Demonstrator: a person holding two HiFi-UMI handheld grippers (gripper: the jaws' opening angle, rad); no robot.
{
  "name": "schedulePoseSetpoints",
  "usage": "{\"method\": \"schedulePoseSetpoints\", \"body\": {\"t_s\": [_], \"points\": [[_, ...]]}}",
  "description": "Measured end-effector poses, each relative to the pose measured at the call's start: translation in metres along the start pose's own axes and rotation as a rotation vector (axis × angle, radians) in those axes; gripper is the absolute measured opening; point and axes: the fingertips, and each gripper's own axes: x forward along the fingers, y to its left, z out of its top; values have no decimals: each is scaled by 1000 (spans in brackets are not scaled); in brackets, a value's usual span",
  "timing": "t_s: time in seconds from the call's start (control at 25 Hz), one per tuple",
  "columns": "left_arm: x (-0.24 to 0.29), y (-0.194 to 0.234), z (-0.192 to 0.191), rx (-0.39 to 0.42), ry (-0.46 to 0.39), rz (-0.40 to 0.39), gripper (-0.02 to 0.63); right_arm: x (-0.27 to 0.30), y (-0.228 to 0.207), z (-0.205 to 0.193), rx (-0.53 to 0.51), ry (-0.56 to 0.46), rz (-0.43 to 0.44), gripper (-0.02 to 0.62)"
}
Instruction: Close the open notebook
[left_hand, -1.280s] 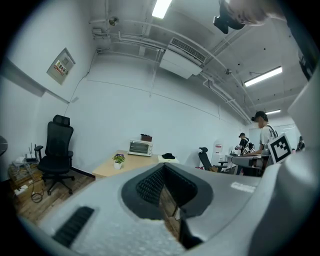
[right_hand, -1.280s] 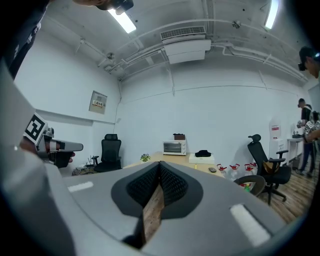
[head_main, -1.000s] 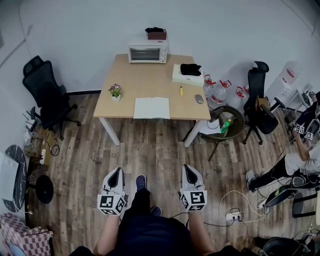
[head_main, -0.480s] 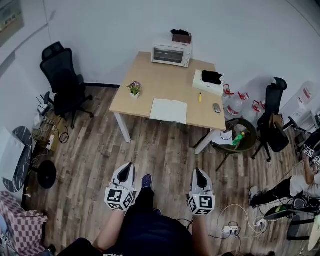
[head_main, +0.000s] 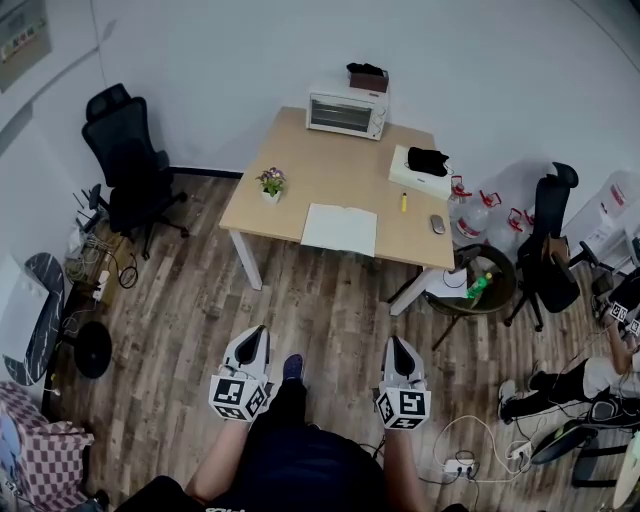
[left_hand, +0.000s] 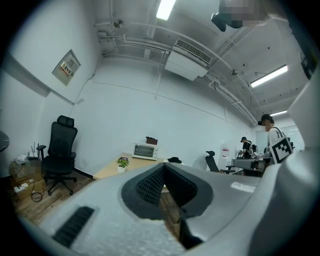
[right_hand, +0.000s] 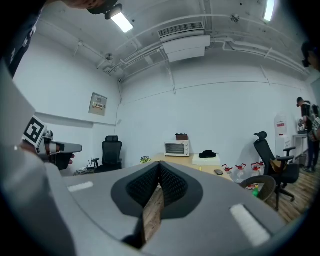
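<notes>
The open notebook (head_main: 340, 228) lies flat with white pages up, at the near edge of a wooden table (head_main: 300, 165) across the room. My left gripper (head_main: 257, 335) and right gripper (head_main: 397, 344) are held side by side low in the head view, over the wood floor, well short of the table. Both point toward it. In the left gripper view the left gripper (left_hand: 164, 168) has its jaws together with nothing between them. The right gripper (right_hand: 159, 167) shows the same in the right gripper view. The table (right_hand: 187, 159) appears far off beyond the jaws.
On the table stand a toaster oven (head_main: 347, 110), a small potted plant (head_main: 271, 183), a white box (head_main: 421, 168) with a black item on it, a yellow pen (head_main: 404, 201) and a mouse (head_main: 437, 224). Office chairs (head_main: 130, 170) (head_main: 550, 250) flank the table. Cables (head_main: 460, 450) lie at right.
The head view has swung, so the table now sits further right and the left chair more in view. Both grippers have shifted slightly forward, still shut.
</notes>
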Motion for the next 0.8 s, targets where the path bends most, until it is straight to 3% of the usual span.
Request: {"method": "schedulePoseSetpoints", "body": {"t_s": [0.8], "points": [[93,23,8,20,28,-27,-3,78,-39,8,13,7,-42,6]]}}
